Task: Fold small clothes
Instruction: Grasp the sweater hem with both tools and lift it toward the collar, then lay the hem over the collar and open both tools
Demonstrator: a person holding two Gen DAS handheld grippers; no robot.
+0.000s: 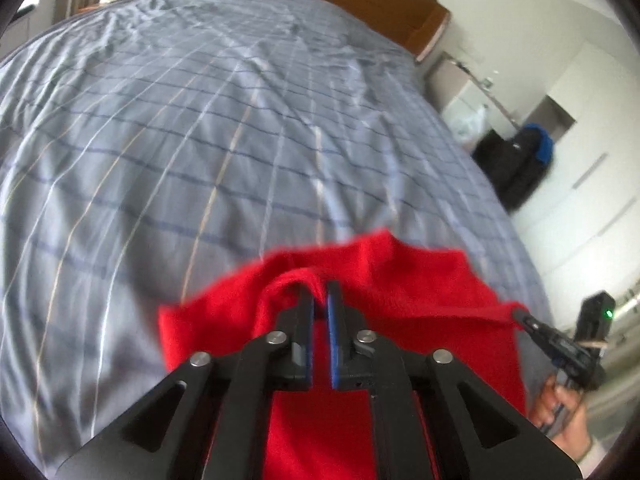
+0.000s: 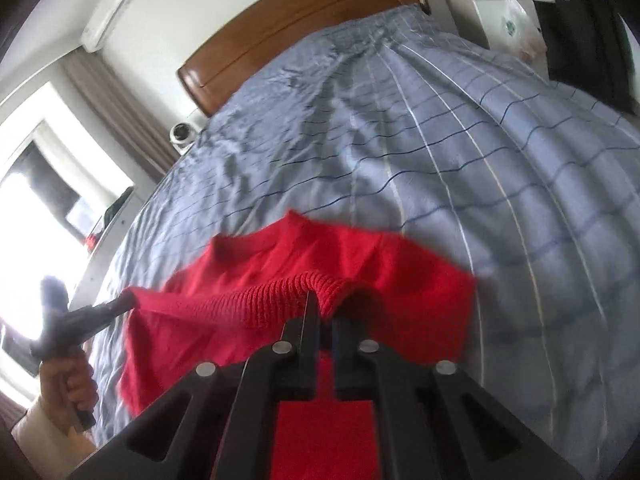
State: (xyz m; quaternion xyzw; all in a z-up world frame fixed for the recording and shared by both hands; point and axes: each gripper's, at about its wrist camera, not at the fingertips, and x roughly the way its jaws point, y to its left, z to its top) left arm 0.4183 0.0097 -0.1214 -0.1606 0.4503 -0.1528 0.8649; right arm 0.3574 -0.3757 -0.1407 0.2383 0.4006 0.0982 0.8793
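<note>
Left gripper (image 1: 320, 292) and right gripper (image 2: 326, 308) each clamp the red knit garment's (image 2: 360, 256) ribbed hem above the bed (image 1: 200, 140)

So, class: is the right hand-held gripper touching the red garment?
Touching. The right wrist view shows the right hand-held gripper pinching the red garment's ribbed edge.
</note>
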